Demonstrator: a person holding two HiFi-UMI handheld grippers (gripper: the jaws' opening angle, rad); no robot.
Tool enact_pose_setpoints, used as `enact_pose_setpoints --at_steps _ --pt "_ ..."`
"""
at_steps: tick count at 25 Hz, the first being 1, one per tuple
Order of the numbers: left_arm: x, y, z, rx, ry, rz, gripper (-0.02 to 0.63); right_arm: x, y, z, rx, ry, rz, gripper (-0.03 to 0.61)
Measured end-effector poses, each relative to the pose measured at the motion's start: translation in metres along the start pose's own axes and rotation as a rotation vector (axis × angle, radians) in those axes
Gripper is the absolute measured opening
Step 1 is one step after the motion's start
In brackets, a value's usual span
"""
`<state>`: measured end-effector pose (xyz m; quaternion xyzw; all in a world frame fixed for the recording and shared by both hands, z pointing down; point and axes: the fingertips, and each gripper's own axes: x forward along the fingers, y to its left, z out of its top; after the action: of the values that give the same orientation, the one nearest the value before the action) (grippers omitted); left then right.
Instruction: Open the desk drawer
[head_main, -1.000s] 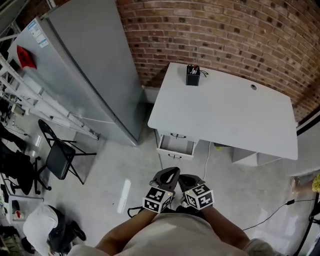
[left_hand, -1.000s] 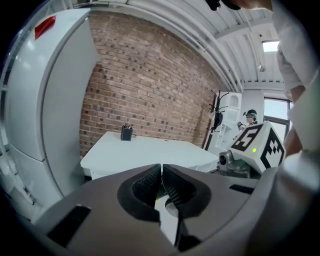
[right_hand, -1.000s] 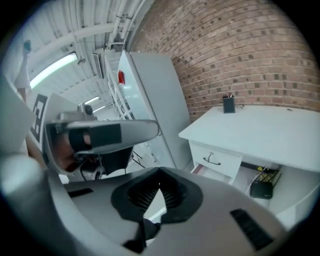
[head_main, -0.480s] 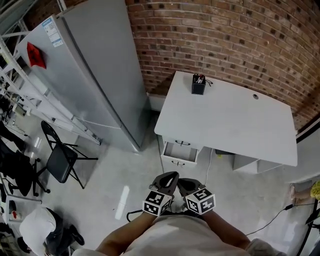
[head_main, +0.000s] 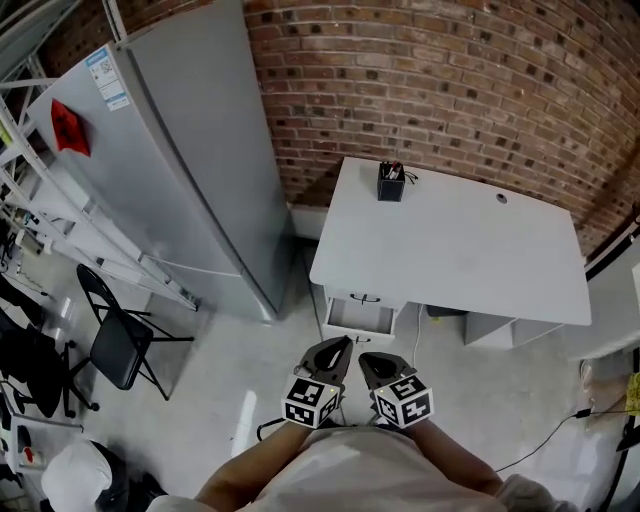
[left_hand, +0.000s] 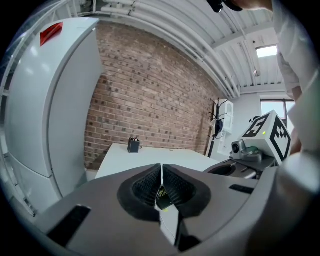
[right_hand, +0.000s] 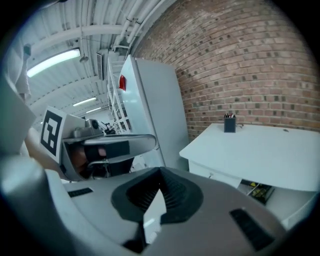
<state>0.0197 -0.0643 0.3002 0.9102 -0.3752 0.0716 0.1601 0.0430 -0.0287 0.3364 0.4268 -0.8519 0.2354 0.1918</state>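
Note:
A white desk (head_main: 455, 250) stands against the brick wall, and its upper drawer (head_main: 360, 316) under the left end is pulled out. Both grippers are held close to my body, well short of the desk and touching nothing. My left gripper (head_main: 338, 348) is shut, its jaws meeting tip to tip with nothing between them (left_hand: 161, 172). My right gripper (head_main: 372, 362) is shut and empty too (right_hand: 161, 177). The right gripper view shows the desk (right_hand: 260, 150) from its left front corner, with the left gripper's body beside it.
A tall grey fridge (head_main: 190, 160) stands left of the desk. A black pen holder (head_main: 390, 182) sits at the desk's back left. A folding chair (head_main: 118, 340) and shelving are at the far left. A cable (head_main: 545, 430) runs over the concrete floor at right.
The view has drawn back from the desk and fridge, which now look smaller and further off. Both grippers stayed shut, close together in front of my body.

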Motion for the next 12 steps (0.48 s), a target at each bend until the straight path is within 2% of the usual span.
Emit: enact_pose_setpoints --at_steps 8,12 --pt "-0.002 0.010 -0.002 -0.037 -0.001 0.033 0.018 -0.025 -0.033 -0.008 0.027 -0.005 -0.145 0.015" --pt "-0.008 0.016 -0.010 -0.048 0.014 0.057 0.018 -0.034 -0.037 -0.007 0.023 -0.019 -0.163 0.015"
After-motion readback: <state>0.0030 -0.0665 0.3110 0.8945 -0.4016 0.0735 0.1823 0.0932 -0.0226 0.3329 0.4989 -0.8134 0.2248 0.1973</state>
